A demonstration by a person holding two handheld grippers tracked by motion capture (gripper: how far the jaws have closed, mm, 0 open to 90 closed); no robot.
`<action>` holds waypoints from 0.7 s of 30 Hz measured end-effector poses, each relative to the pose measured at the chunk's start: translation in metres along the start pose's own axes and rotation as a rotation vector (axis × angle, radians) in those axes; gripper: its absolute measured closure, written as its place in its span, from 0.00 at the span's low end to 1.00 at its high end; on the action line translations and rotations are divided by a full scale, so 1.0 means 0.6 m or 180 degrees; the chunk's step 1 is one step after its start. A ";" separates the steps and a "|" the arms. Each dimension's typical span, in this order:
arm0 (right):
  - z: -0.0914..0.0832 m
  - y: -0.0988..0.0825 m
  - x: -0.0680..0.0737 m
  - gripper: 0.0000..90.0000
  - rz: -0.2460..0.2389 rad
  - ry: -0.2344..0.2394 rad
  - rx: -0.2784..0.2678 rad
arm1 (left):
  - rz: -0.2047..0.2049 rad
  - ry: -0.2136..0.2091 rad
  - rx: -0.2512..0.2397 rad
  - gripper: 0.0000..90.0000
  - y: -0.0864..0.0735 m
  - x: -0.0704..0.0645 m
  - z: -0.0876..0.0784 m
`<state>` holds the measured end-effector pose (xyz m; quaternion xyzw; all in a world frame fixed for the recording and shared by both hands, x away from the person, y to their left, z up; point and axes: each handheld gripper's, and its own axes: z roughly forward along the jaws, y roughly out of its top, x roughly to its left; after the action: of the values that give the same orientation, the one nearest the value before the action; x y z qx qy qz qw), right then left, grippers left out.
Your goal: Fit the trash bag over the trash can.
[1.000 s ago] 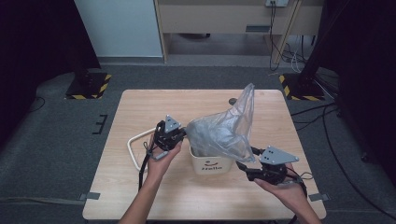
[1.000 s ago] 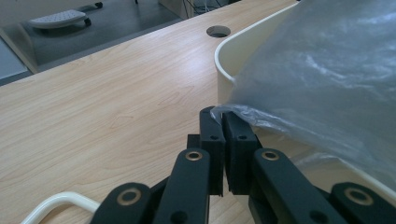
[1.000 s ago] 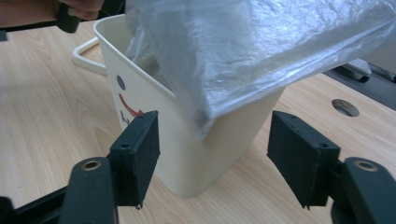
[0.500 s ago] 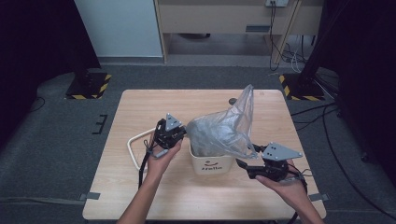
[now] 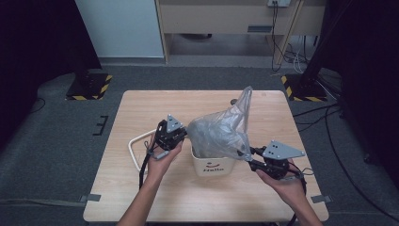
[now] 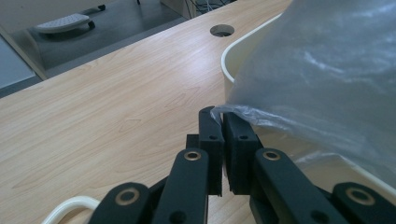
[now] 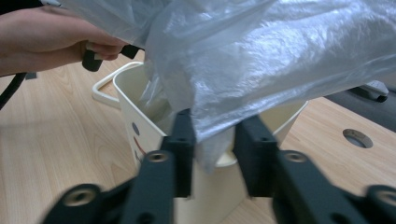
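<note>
On the left, a white loop handle [image 5: 136,146] lies flat on the wooden table [image 5: 141,108], just beside the left gripper [image 5: 181,136]. That gripper's jaws are pressed together on the left edge of the clear plastic bag [image 5: 221,129]; in the left gripper view a thin fold of film [image 6: 224,110] is pinched at the very tips. With so little film in the bite, I judge that a firm sideways pull could slide it out, and the bag mouth would collapse.

The bag hangs stretched over the small white bin [image 5: 214,165] at the middle of the table, its lower part dipping inside and a loose peak rising toward the far side. The bin is light-looking and stands free; a tug from either hand could tip or drag it.

On the right, the right gripper [image 5: 249,155] has just been closing its jaws, with the bag's right edge between them. In the right gripper view a bunch of film [image 7: 210,140] hangs in the gap and the pads do not yet press it, so the grip is unfinished and the film may slip down.

Room is good: bare wood lies to the left, far and near of the bin. A cable hole [image 5: 233,101] sits at the far side. The right hand [image 5: 282,181] works near the table's right edge.
</note>
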<state>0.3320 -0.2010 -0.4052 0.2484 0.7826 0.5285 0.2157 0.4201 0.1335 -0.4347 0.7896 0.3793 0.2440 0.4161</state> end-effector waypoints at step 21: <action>0.024 0.013 -0.013 1.00 0.0138 -0.0352 0.0120 | 0.0513 0.0032 -0.0334 0.60 -0.003 -0.012 -0.053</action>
<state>0.3481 -0.1928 -0.4024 0.2981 0.7738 0.5036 0.2424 0.3926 0.1433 -0.4196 0.7935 0.3033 0.3001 0.4340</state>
